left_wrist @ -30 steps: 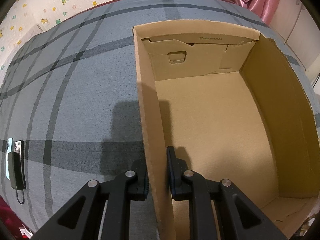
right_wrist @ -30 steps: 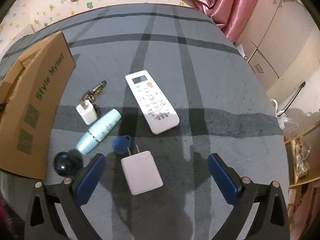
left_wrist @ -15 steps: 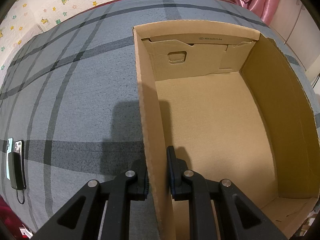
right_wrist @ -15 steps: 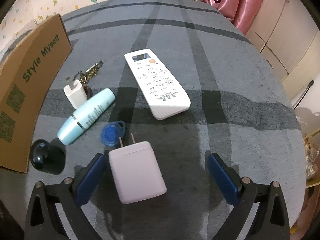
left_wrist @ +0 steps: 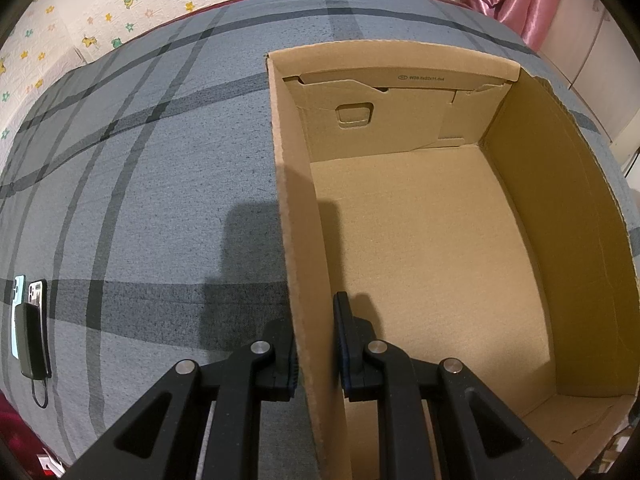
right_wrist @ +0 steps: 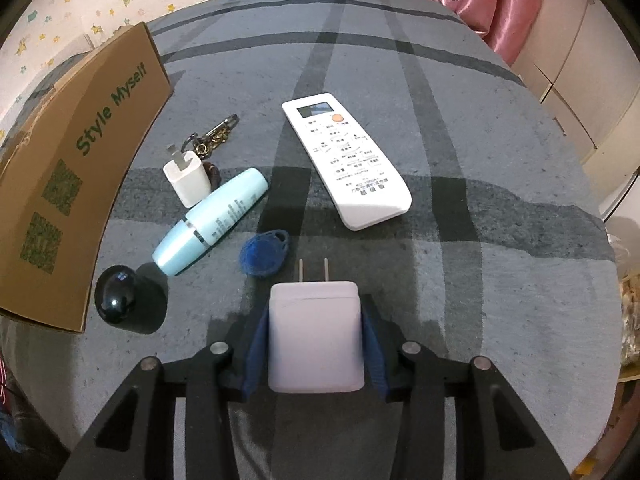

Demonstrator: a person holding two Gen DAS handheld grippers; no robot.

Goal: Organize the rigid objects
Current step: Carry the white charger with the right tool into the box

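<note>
Left wrist view: the left gripper [left_wrist: 315,344] clamps the near wall of the cardboard box [left_wrist: 592,216], one finger inside, one outside.

Right wrist view: the right gripper [right_wrist: 316,344] pinches the large white charger [right_wrist: 316,336], prongs forward. Ahead on the grey plaid bed [right_wrist: 480,160] lie a remote [right_wrist: 346,160], blue tag [right_wrist: 264,254], pale-blue tube [right_wrist: 212,220] and small charger [right_wrist: 187,176].

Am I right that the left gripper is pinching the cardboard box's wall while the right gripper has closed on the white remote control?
Not quite: the right wrist view shows the right gripper closed on the large white charger plug; the remote control lies untouched beyond. The left gripper does pinch the cardboard box wall.
</note>
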